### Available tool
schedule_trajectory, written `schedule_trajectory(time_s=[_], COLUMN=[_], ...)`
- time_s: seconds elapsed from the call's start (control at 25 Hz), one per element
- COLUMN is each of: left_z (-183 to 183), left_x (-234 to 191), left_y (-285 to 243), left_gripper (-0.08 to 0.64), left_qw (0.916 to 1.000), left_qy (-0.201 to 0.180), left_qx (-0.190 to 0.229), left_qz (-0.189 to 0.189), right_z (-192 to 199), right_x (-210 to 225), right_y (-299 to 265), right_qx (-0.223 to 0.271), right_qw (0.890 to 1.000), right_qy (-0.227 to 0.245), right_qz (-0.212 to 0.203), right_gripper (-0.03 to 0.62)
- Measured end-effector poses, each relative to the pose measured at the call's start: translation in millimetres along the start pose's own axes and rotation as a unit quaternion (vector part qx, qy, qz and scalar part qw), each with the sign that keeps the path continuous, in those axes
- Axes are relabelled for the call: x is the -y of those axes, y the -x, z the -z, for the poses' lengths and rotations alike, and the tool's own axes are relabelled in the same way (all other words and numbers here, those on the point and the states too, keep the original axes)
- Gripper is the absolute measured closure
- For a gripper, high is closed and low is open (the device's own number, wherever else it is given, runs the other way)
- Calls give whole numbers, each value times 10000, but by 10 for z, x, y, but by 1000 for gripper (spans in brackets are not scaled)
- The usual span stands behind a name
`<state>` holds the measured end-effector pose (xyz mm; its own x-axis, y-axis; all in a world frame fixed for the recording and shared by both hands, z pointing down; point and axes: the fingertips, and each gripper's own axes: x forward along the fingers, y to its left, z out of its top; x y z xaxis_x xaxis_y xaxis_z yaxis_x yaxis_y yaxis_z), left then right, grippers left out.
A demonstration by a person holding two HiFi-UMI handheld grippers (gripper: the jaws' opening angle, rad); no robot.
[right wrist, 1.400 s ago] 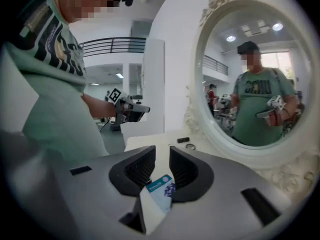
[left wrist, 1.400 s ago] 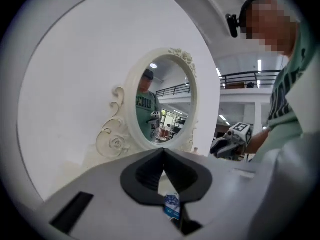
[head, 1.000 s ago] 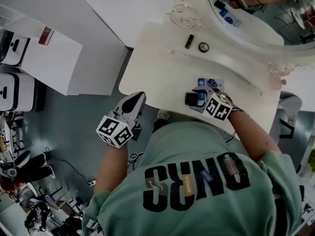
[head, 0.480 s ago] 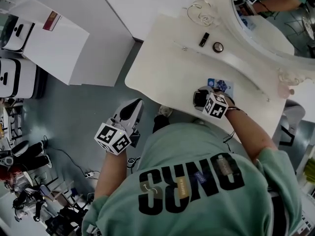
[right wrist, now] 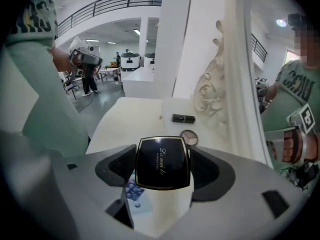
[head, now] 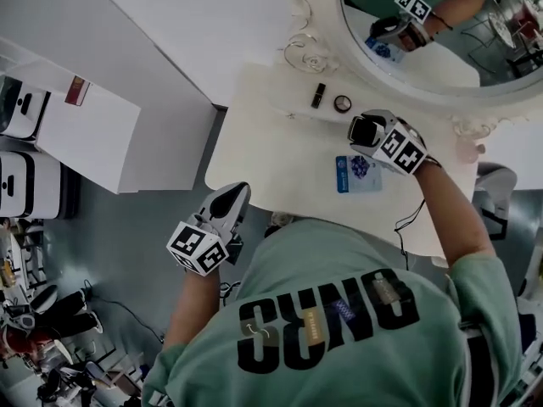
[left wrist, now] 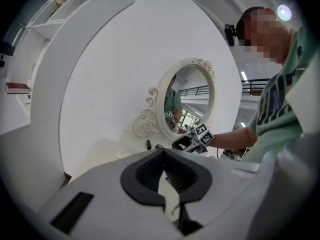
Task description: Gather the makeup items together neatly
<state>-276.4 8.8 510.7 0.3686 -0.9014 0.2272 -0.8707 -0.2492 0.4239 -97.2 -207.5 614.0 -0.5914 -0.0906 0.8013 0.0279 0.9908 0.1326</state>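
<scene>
Head view: the right tool [head: 361, 134] hangs over the desk [head: 271, 159] with a black compact [head: 365, 129] across its tip. Just beyond it, toward the mirror [head: 441, 32], lie a dark lipstick [head: 318, 95] and a small round pot [head: 342, 103], close beside each other. A blue packet [head: 357, 173] lies flat on the person's side of that tool, near it but apart from the other two. The left tool [head: 227, 200] is off the desk's near edge, over the floor, well away from every item, so the right hand is the nearer one by far.

Left gripper view: its jaws are pressed together with nothing between them, pointing toward the mirror from a distance.

Right gripper view: the compact sits square between the jaws, a pad against each side, clear of the desk. The jaws have just been opening, yet the grip looks intact. The pot lies straight ahead, just past the compact's far edge; the lipstick lies a little farther on, its long axis crosswise to the tool. Setting the compact down beside these two looks like the coming move, a short reach forward.
</scene>
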Motion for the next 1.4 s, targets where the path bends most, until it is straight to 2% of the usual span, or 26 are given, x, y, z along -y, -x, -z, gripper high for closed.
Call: schedule_trajectory(time_s=[0.12, 0.28, 0.48, 0.68, 0.76, 0.88, 1.0, 1.08, 1.2, 1.24, 1.28, 1.4], left_z=[-105, -162, -134, -120, -133, -140, -67, 50, 348, 484, 638, 1203], left_x=[31, -14, -68, -69, -37, 48, 214, 394, 740, 848, 949, 1162], left_y=[-83, -136, -145, -200, -230, -352, -636, -919, -1433, -1609, -1778, -2211], left_gripper=[551, 551, 551, 551, 551, 551, 551, 551, 549, 540, 500, 357], left_qw=[9999, 9998, 9995, 9991, 9988, 9972, 9921, 9841, 9608, 9499, 9372, 8891], left_qy=[-75, -97, -65, -125, -186, -411, -751, -1076, -1672, -1872, -2059, -2605], left_qx=[-63, -180, -312, -376, -395, -493, -742, -1046, -1640, -1870, -2128, -2996], left_qz=[95, 80, 63, 135, 202, 372, 676, 953, 1484, 1666, 1845, 2280], right_z=[190, 477, 594, 548, 431, 162, 11, 64, 301, 409, 524, 901], right_x=[397, 673, 790, 862, 784, 648, 474, 325, 69, -19, -107, -369], right_y=[56, -83, -186, -111, 11, 390, 924, 1264, 1675, 1786, 1888, 2158], right_qx=[-372, -795, -836, -837, -596, 275, 1319, 1776, 2055, 2063, 2056, 2004], right_qw=[9990, 9963, 9956, 9922, 9936, 9939, 9795, 9651, 9486, 9447, 9409, 9271], right_qy=[28, 47, 22, 398, 371, -112, -958, -1458, -1946, -2063, -2183, -2595], right_qz=[229, 334, 417, 828, 888, 1059, 1187, 1255, 1420, 1496, 1577, 1818], right_gripper=[265, 265, 262, 262, 262, 262, 262, 265, 265, 265, 266, 270])
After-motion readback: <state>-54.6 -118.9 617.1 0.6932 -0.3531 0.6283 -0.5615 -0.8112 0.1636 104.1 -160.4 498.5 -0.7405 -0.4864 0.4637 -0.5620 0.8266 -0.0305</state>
